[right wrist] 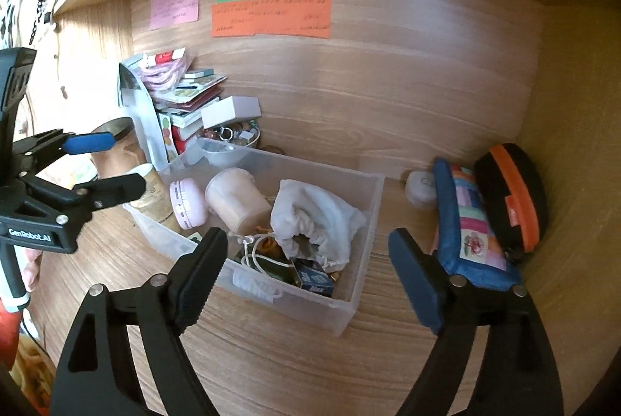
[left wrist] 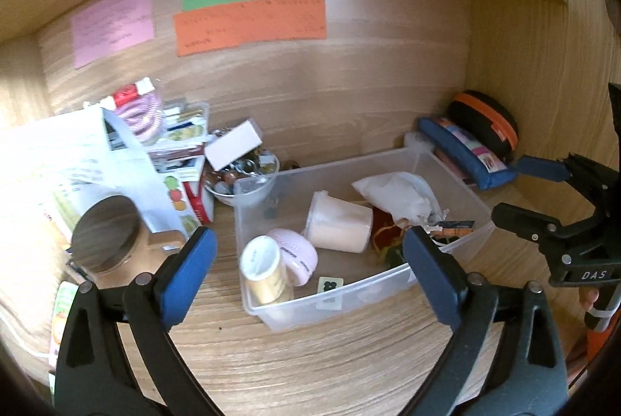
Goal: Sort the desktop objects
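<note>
A clear plastic bin [left wrist: 458, 179] [right wrist: 361, 284] stands on the wooden desk. It holds a gold tape roll [left wrist: 264, 270], a pink round case [left wrist: 295, 255] [right wrist: 188, 200], a peach cup on its side [left wrist: 337, 227] [right wrist: 236, 202], a white cloth pouch [left wrist: 399, 195] [right wrist: 314, 218] and a small blue box [right wrist: 312, 278]. My left gripper [left wrist: 310, 272] is open and empty in front of the bin. My right gripper [right wrist: 308, 268] is open and empty over the bin's near right corner; it also shows at the right of the left wrist view [left wrist: 543, 195].
A blue patchwork pencil case [left wrist: 465, 152] [right wrist: 473, 233] and a black-orange zip case [left wrist: 487, 125] [right wrist: 512, 195] lie against the right wall. A stack of books and packets [left wrist: 167, 140] [right wrist: 182, 97], a bowl of trinkets [left wrist: 244, 171] and a wooden-lidded jar [left wrist: 104, 233] stand at the left. Sticky notes [left wrist: 248, 20] hang on the back wall.
</note>
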Motion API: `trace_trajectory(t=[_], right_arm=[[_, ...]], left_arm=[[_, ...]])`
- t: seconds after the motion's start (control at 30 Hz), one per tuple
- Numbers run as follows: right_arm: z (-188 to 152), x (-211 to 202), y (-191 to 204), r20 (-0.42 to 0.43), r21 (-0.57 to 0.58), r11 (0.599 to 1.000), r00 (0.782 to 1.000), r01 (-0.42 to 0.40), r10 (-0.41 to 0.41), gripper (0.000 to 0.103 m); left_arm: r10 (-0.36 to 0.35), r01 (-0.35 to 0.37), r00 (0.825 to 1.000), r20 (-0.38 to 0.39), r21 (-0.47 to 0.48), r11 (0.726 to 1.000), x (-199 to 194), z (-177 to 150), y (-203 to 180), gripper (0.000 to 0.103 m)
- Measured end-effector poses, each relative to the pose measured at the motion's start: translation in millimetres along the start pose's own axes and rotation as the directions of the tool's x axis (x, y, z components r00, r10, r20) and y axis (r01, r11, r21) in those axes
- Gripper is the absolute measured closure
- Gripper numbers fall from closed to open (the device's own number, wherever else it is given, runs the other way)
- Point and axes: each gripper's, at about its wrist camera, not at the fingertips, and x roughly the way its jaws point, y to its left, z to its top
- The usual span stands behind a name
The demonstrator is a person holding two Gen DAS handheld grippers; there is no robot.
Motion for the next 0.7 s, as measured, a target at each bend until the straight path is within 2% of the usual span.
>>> trace_trajectory(t=[0.17,0.27,0.43,0.7], right_arm=[[-3.2,-12.9,4.1,0.023,-0.004,0.998,0.998,0.056,-0.056,0.014],[-6.2,-23.6,5.1,0.051,0.024,0.997,0.996,0.068,-0.069,0.001],[-12.0,-36.3,9.2,0.072,0.067,0.992,0.991,0.108,-0.113,0.000],[-27.4,-49.3,25.5,0.089,0.082,0.985,0.983,0.154,-0.161,0.000]], left_arm=[[0.018,-0.016,0.998,0.055,-0.027,0.999,-20.1,-7.6,2.6,0.005],[0.048,-0.046,0.996,0.069,-0.034,0.998,-27.6,-12.6,1.6,0.004],[0.039,-0.032,0.997,0.067,-0.098,0.995,-33.4,-24.7,5.7,0.004],[0.081,-0.072,0.994,0.079,-0.103,0.992,-40.9,-37.5,-1.8,0.003]])
